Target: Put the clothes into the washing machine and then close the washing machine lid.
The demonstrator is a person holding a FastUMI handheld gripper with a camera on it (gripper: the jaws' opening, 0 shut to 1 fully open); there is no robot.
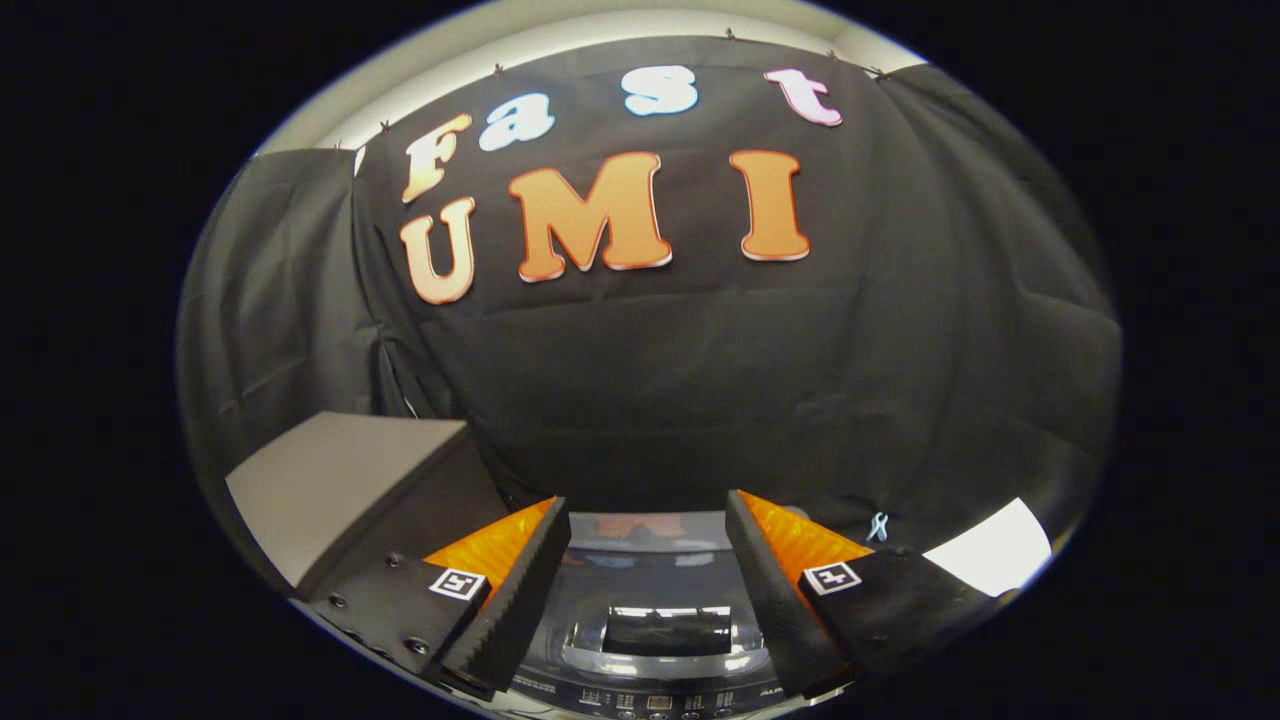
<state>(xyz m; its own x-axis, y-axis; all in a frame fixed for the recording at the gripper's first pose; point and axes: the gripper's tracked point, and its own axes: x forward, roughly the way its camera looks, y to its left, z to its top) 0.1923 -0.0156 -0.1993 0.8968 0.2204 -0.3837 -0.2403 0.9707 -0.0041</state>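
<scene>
Risk above the closed lid

Washing machine (650, 640) sits low between the fingers, its glossy dark lid apparently down, with a recessed handle (668, 630). Hand-held gripper (648, 520) is wide open and empty. Clothes are nowhere visible; ridged pads (520, 590) may slip on the smooth lid.

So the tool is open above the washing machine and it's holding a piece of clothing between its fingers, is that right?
Not quite. The gripper view shows the tool open above the washing machine, but nothing is between its fingers; through the gap you see the machine's glossy lid and control panel.
</scene>
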